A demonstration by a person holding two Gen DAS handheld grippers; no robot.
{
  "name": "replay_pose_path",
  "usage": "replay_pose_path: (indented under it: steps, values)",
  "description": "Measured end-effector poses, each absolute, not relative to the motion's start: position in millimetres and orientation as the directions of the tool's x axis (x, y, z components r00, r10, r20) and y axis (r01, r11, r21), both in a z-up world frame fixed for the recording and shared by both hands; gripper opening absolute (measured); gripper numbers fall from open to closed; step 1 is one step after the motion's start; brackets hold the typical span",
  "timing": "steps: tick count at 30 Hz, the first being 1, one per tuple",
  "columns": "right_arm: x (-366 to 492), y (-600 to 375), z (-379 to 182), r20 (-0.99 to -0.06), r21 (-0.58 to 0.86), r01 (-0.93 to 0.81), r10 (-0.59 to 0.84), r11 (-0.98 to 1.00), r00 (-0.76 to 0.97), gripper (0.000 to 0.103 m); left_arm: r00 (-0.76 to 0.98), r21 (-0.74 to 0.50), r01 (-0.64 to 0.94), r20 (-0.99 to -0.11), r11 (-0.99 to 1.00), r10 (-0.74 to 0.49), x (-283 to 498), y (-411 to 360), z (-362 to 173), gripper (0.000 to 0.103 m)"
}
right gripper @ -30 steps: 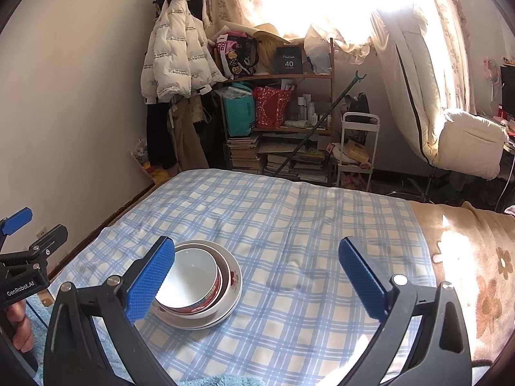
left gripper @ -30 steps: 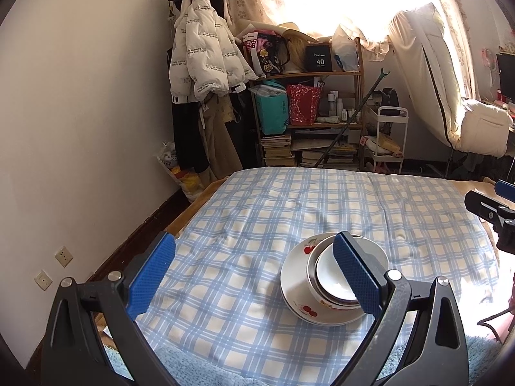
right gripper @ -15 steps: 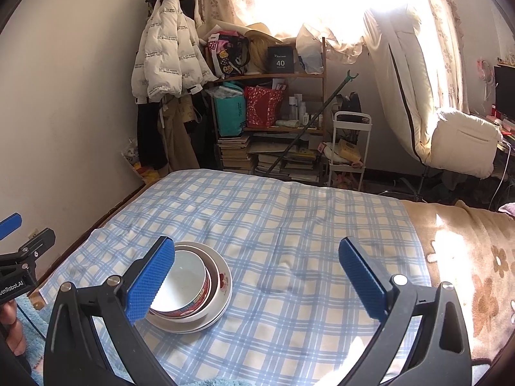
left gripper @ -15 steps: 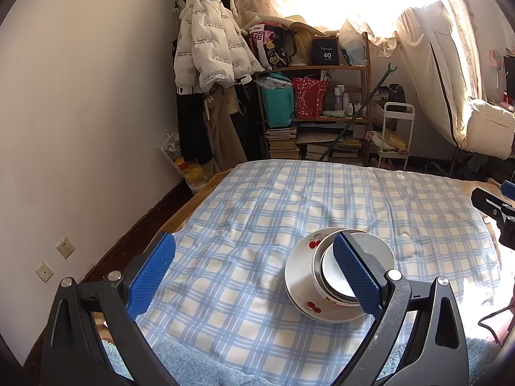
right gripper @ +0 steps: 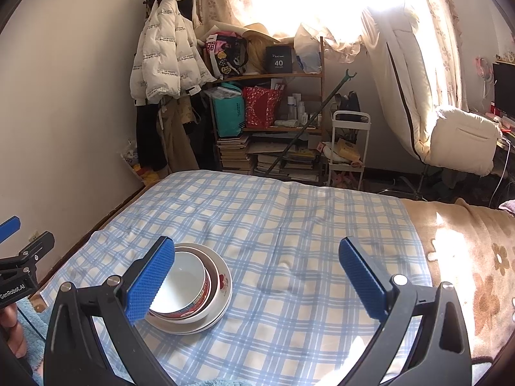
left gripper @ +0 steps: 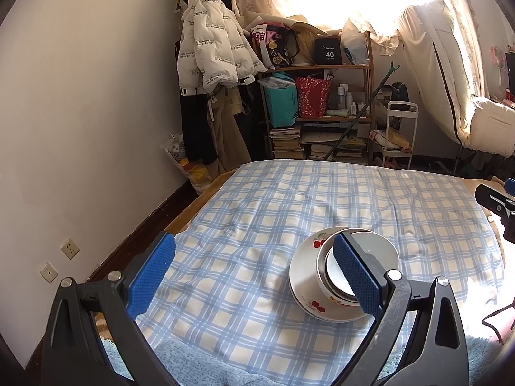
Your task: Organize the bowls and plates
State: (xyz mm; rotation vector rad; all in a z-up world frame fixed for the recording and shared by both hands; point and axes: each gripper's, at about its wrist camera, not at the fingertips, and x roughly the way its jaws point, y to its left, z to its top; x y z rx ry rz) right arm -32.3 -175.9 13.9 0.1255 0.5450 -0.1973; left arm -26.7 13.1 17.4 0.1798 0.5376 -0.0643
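Observation:
A stack of dishes sits on the blue checked cloth (left gripper: 257, 225): a white bowl (right gripper: 183, 286) with a red band nests in a wider bowl, on a white plate with cherry prints (left gripper: 305, 276). My left gripper (left gripper: 254, 276) is open and empty, held above and back from the stack, which lies behind its right finger. My right gripper (right gripper: 257, 280) is open and empty; the stack lies behind its left finger. Each gripper's tip shows at the edge of the other's view.
The cloth (right gripper: 289, 231) covers a bed or low table against a white wall. A brown flowered blanket (right gripper: 466, 257) lies at the right. A cluttered shelf (left gripper: 318, 96), a hanging white jacket (left gripper: 212, 38) and a small cart (left gripper: 396, 135) stand beyond the far edge.
Both grippers have drawn back and risen a little from the stack, staying open. The dishes have not moved.

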Motion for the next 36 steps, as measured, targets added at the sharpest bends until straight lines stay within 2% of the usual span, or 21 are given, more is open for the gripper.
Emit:
replay_pose_path:
  steps: [36]
  values:
    - [-32.2,-176.5,13.8,-0.527,0.069,0.221,-0.153,0.973,0.836,0.103,0.858,0.160,0.098,-0.513,0.982,-0.002,-26.0,19.4,17.0,0.097]
